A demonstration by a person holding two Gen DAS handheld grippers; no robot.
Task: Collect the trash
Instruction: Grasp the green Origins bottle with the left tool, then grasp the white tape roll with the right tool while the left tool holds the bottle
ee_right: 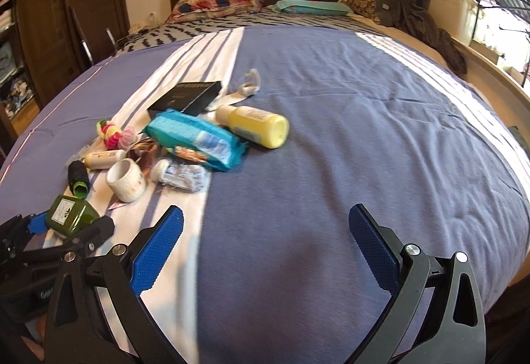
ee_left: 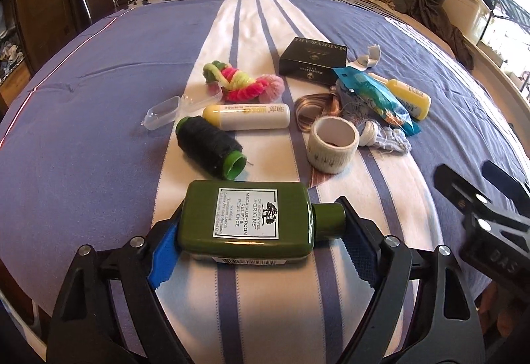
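Left gripper [ee_left: 261, 228] – Origins "Mega-Mushroom" bottle [ee_left: 245, 214], gripped

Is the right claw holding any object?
No, the right claw is open over the bare blue bedspread, with nothing between its fingers.

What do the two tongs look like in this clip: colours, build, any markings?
Both look the same build. The left tongs have black angular plastic arms with silver round bolt heads and blue textured pads; one blue pad has a ragged edge. The right tongs show the same black arms, silver bolts and blue knurled pads; pale embossed lettering marks their body in the left view, unreadable.
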